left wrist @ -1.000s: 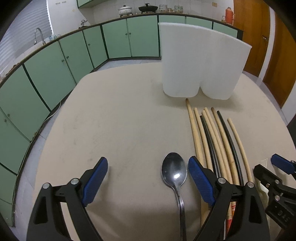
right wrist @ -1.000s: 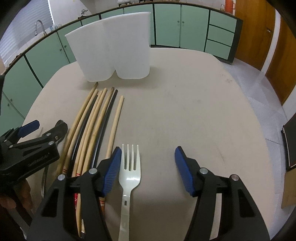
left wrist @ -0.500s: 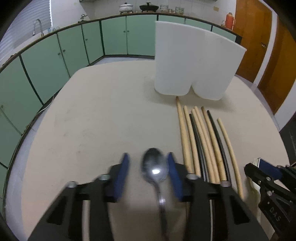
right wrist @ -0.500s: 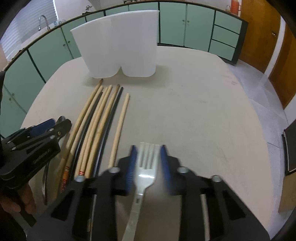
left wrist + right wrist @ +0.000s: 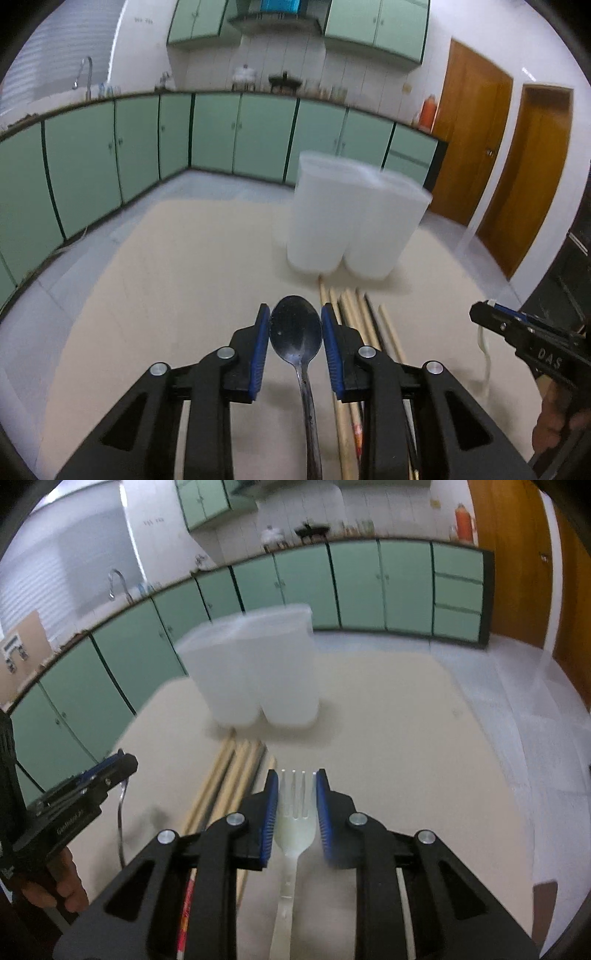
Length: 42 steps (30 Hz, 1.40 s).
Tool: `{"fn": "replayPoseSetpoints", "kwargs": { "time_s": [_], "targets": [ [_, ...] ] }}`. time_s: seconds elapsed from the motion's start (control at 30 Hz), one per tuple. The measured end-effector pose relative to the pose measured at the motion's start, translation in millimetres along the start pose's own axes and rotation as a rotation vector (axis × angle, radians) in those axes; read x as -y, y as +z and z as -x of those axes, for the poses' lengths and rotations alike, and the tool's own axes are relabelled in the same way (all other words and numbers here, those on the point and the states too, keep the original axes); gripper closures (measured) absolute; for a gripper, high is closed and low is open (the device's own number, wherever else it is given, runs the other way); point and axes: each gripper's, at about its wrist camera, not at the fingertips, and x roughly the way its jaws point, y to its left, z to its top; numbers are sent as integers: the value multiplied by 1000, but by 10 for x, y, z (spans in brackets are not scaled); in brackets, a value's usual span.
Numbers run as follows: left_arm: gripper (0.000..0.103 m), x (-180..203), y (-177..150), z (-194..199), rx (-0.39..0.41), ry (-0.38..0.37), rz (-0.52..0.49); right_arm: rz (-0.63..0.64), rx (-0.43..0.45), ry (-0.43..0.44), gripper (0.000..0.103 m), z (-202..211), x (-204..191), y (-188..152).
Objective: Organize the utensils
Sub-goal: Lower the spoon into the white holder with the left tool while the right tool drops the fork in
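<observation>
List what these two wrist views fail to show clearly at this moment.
- Inside of the white holder: both views, hidden by its own walls and blurred.
- Spoon handle end: left wrist view, cut off by the bottom edge.
- Fork handle end: right wrist view, cut off by the bottom edge.
- Near ends of the chopsticks: both views, covered by the claws.
- Countertop items: too small and blurred.

chopsticks (image 5: 354, 314) lie on the table (image 5: 166, 295) before the holder (image 5: 351, 221), between spoon (image 5: 295, 332) and fork (image 5: 295, 812).
</observation>
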Motion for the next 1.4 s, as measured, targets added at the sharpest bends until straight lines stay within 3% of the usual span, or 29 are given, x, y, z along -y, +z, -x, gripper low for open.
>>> {"fn": "replayPoseSetpoints", "kwargs": {
  "time_s": [0.47,0.73,0.93,1.13,1.4],
  "targets": [
    [75,85,379,313,196,-8,-21,53,175,45,84,244,-21,607],
    [75,146,987,599,359,-43,-34,63,317,94,84,352,-11,1204],
    [75,292,1577,551,472,-74,-64,75,425,103,84,263,0,1773],
    [75,395,1893,44,461,-88,-77,101,467,52,84,-155,38,2061],
    [75,291,1734,-636,329,-87,-64,54,368,66,83,-800,218,1932]
  ]
}}
